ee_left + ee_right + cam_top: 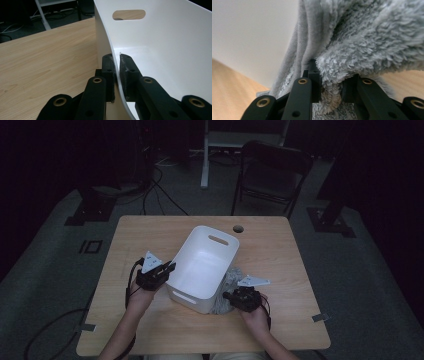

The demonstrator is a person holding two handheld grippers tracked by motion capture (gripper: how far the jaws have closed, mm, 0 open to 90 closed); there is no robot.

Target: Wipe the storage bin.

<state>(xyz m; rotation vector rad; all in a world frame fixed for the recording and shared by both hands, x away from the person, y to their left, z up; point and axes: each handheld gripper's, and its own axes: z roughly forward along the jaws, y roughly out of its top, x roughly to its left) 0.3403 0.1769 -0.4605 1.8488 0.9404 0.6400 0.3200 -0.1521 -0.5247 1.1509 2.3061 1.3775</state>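
Grey fleece towel (362, 45) pinched in R gripper (239, 296), beside white plastic bin (202, 265) on table (280, 255); L gripper (167, 269) clamps bin rim, prob steadying it for loading

Light wood table (150, 330) — white bin (202, 262) on it, grey fleece cloth (227, 290) just beside.

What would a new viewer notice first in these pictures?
Probably the white bin, bright at the middle of the wooden table, with the left gripper clamped on its near-left wall. Next, the fluffy grey towel bunched against the bin's right side, pinched by the right gripper.
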